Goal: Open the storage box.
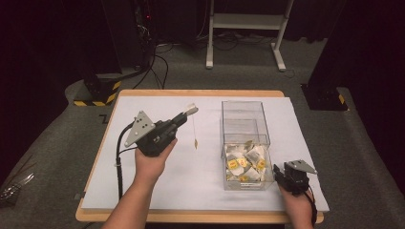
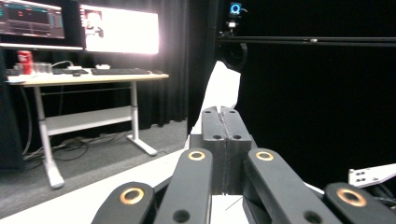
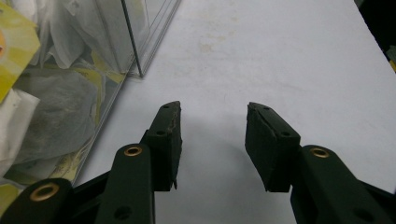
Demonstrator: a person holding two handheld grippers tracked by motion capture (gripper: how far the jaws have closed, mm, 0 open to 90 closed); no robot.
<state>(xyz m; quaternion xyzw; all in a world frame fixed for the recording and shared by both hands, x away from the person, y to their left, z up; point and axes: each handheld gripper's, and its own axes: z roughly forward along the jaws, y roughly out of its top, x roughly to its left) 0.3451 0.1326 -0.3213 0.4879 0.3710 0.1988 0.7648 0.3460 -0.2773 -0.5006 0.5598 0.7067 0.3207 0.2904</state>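
Tea bag (image 1: 191, 110): getting pinched at its white pouch by the left gripper (image 1: 187, 113), raised above the white sheet (image 1: 200, 176), with its string and tag (image 1: 196, 142) dangling down just left of the box (image 1: 243, 143).
Left gripper: jaws are squeezing shut on the bag; a hand (image 1: 152, 162) is holding it up and pointing it toward the far right.
Left gripper view: showing what the high view isn't, the pouch (image 2: 223, 91) sticking up white from between the closed jaws (image 2: 222, 119), plus a desk (image 2: 79, 79) with monitors (image 2: 119, 29), a keyboard (image 2: 119, 71) and a red can (image 2: 24, 60) way behind.
Right gripper (image 1: 278, 172): jaws are sitting open with nothing between them, low over the sheet just right of the box's near corner.
Right gripper view: getting the close look, the spread jaws (image 3: 214, 126) over bare sheet (image 3: 280, 60), and the box wall (image 3: 135, 42) at left with tea bags (image 3: 51, 112) pressed up behind it.
Box: clear, standing on the right half of the sheet, near end piled with tea bags and yellow tags (image 1: 234, 163), far end looking bare.
Around: black cables (image 1: 157, 62) trailing on the grey floor, white desk legs (image 1: 279, 47) at the back, hazard-striped stand bases (image 1: 98, 93) to either side.
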